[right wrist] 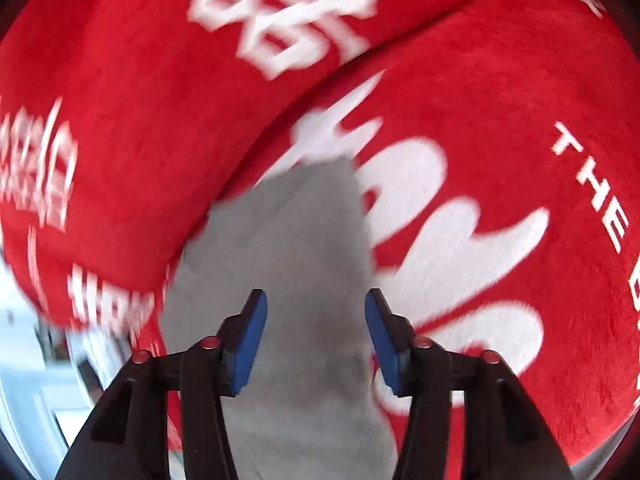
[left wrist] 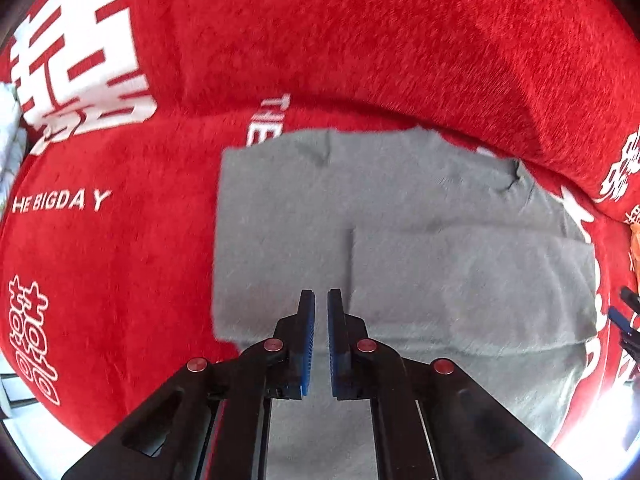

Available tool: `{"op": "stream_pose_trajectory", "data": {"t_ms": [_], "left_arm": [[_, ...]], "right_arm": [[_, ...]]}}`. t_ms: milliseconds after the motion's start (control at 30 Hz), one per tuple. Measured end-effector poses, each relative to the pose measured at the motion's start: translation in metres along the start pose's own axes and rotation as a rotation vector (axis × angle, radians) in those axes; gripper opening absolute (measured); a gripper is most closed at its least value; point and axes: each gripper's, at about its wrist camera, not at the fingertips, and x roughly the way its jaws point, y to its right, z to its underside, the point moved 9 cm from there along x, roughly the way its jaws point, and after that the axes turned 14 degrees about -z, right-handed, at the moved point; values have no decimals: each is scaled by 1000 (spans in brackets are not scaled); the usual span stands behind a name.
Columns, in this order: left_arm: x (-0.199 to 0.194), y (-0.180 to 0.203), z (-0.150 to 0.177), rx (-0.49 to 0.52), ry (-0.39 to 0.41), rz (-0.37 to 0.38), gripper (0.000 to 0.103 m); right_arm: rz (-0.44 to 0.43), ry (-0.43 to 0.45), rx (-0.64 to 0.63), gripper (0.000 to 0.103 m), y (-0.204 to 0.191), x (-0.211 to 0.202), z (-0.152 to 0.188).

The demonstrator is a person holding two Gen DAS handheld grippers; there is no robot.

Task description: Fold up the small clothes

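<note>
A grey garment (left wrist: pixel 400 200) lies flat on a red plush blanket (left wrist: pixel 360 40), with a flap folded over on its right half. My left gripper (left wrist: pixel 320 300) points steeply down over the garment's near part. It is shut to a thin slit, and I see no fabric pinched between its blue pads (left wrist: pixel 306 344). In the blurred right wrist view, my right gripper (right wrist: pixel 316 304) stands open above one end of the grey garment (right wrist: pixel 304 216), with nothing between its fingers. Part of that gripper shows at the right edge of the left wrist view (left wrist: pixel 628 320).
The red blanket (right wrist: pixel 500 100) carries white lettering and characters and rises in a thick ridge behind the garment. A pale cloth (left wrist: pixel 8 128) shows at the far left edge and something orange (left wrist: pixel 634 240) at the far right. Bright floor lies beyond the blanket's near edge.
</note>
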Motion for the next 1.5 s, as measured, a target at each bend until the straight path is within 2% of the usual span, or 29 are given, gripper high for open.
{"op": "stream_pose_trajectory", "data": {"t_ms": [133, 167, 200, 233, 367, 467, 533, 600, 633, 667, 733, 800, 867, 900, 933, 967, 1000, 1033, 1100, 1200, 1300, 1400, 1500], "left_arm": [[9, 19, -8, -6, -6, 23, 7], [13, 23, -8, -4, -14, 23, 7], [19, 28, -6, 2, -35, 18, 7], [20, 31, -3, 4, -46, 18, 7], [32, 35, 9, 22, -71, 3, 7], [30, 33, 14, 26, -69, 1, 7], [27, 31, 15, 30, -70, -10, 8], [23, 25, 14, 28, -59, -19, 8], [22, 23, 15, 26, -58, -21, 8], [20, 21, 15, 23, -61, -23, 8], [18, 16, 19, 15, -78, -18, 8], [17, 11, 21, 5, -85, -18, 8], [16, 5, 23, 2, -78, -31, 8], [17, 1, 24, -2, -80, -31, 21], [17, -2, 26, -7, -83, -29, 43], [18, -6, 27, -19, -82, -34, 97], [16, -15, 25, -41, -53, -58, 102], [12, -20, 23, -43, -27, -70, 102], [9, -30, 25, -40, -24, -77, 102], [9, -46, 29, -62, -33, -98, 102], [10, -66, 33, -87, -35, -131, 102], [14, -82, 41, -116, -55, -129, 102], [22, -89, 48, -121, -68, -119, 102]], "right_arm": [[25, -37, 47, 56, 19, 36, -21], [23, -47, 59, 48, 20, 41, -23], [23, -62, 50, 10, 17, 46, -23], [49, -110, 4, 8, 9, 52, -22], [175, -131, -281, 8, -17, 44, -29], [283, -173, -296, 10, 8, 48, -34], [269, -155, -265, 10, 12, 43, -35], [309, -125, -259, 25, 8, 32, -32], [318, -102, -265, 29, 1, 25, -29], [301, -89, -268, 30, -6, 20, -26], [196, -78, -258, 32, -29, 15, -13], [78, -119, -227, 40, -52, 23, 15], [-52, -209, -179, 41, -75, 42, 48], [-100, -248, -155, 41, -84, 53, 63], [-147, -288, -127, 41, -93, 64, 79], [-197, -331, -92, 41, -102, 78, 96], [-238, -367, -55, 41, -110, 93, 114], [-262, -385, -29, 41, -114, 102, 124], [-324, -416, 63, 41, -123, 128, 147], [-375, -421, 180, 41, -127, 159, 166], [-360, -424, 271, 41, -118, 180, 178], [-293, -424, 280, 43, -112, 194, 185], [-283, -393, 301, 44, -114, 200, 185]]}}
